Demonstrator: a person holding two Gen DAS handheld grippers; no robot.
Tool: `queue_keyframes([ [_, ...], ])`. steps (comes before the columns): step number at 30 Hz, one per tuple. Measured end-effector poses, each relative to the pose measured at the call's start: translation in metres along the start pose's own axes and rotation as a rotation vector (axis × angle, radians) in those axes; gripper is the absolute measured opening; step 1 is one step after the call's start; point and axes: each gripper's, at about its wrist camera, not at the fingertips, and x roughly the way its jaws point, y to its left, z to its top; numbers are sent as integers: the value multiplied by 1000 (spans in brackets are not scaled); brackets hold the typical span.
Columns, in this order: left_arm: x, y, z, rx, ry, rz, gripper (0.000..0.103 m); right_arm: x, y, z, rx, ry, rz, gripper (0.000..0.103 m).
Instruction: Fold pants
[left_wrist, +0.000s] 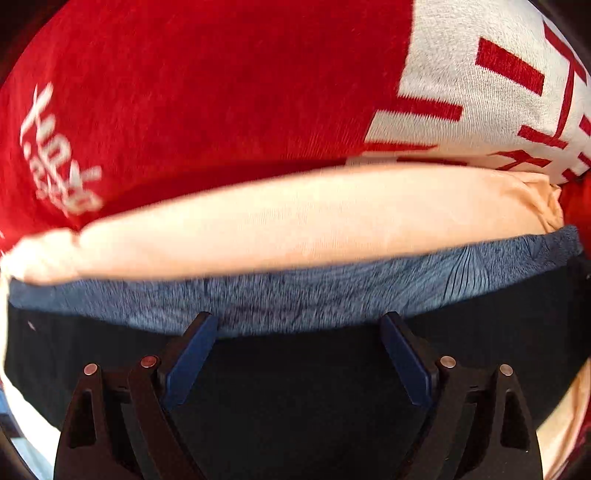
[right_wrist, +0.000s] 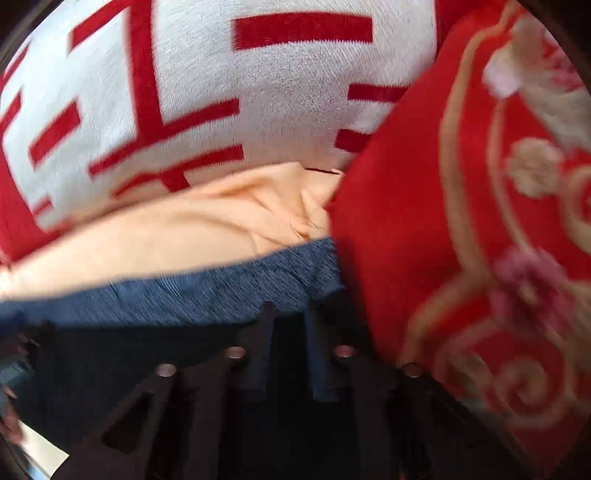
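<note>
Black pants (left_wrist: 295, 369) lie spread under my left gripper (left_wrist: 299, 325), whose blue-padded fingers stand wide apart and empty over the cloth's far edge. The same black pants (right_wrist: 110, 362) show in the right wrist view. My right gripper (right_wrist: 290, 314) has its fingers close together over the pants' far edge near a red blanket; the view is blurred, and I cannot tell if cloth is pinched. Beyond the pants lie a blue fabric strip (left_wrist: 295, 291) and a peach garment (left_wrist: 295, 225).
A red and white blanket with large red characters (left_wrist: 221, 92) covers the surface beyond. A red blanket with gold and pink floral pattern (right_wrist: 480, 240) rises close on the right of my right gripper. A pale sheet edge (right_wrist: 40, 452) shows at lower left.
</note>
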Motion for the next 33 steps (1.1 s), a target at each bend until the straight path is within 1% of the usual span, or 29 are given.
queue_keyframes([
  [1, -3, 3, -3, -7, 17, -7, 91, -3, 6, -4, -30, 1, -26, 16],
  [3, -7, 7, -8, -1, 49, 8, 91, -10, 9, -11, -29, 18, -33, 20],
  [4, -14, 8, -15, 5, 55, 20, 91, -15, 9, -15, -5, 30, -17, 26],
  [5, -19, 11, -19, 10, 54, 27, 91, -21, 8, -19, 25, 38, 18, 37],
  [6, -24, 16, -23, 13, 51, 34, 91, -27, 7, -22, 55, 44, 60, 43],
  [7, -31, 23, -30, 11, 46, 42, 91, -35, 7, -29, 98, 55, 126, 52],
  [9, -43, 38, -39, -6, 35, 60, 91, -46, 9, -42, 152, 87, 208, 53],
  [11, -53, 61, -48, -38, 29, 80, 91, -56, 21, -57, 188, 125, 297, 53],
  [14, -67, 99, -62, -87, 18, 99, 91, -63, 53, -79, 205, 189, 436, 53],
  [16, -72, 125, -70, -103, 17, 114, 91, -67, 87, -94, 201, 230, 530, 53],
  [17, -72, 139, -82, -108, 17, 123, 91, -68, 107, -100, 194, 248, 570, 53],
  [19, -72, 163, -93, -109, 18, 136, 91, -64, 142, -110, 181, 273, 646, 53],
  [20, -68, 183, -96, -107, 24, 146, 91, -65, 165, -118, 181, 291, 691, 53],
  [22, -63, 210, -96, -108, 38, 161, 91, -64, 200, -129, 215, 330, 764, 53],
  [23, -63, 222, -98, -104, 32, 160, 91, -64, 215, -142, 239, 347, 792, 53],
  [24, -64, 233, -99, -94, 21, 165, 91, -59, 239, -148, 263, 367, 818, 53],
  [26, -62, 259, -102, -49, -4, 209, 91, -48, 281, -163, 269, 379, 839, 53],
  [28, -47, 285, -104, -7, -17, 250, 91, -44, 317, -170, 268, 374, 856, 53],
  [30, -26, 307, -106, 16, 5, 270, 91, -35, 337, -171, 285, 365, 871, 53],
  [31, -13, 319, -110, 20, 36, 266, 91, -31, 347, -173, 303, 367, 875, 53],
  [32, -3, 328, -115, 12, 53, 233, 91, -28, 351, -175, 317, 369, 880, 53],
  [33, -1, 334, -119, 3, 38, 197, 93, -25, 355, -176, 331, 366, 886, 54],
])
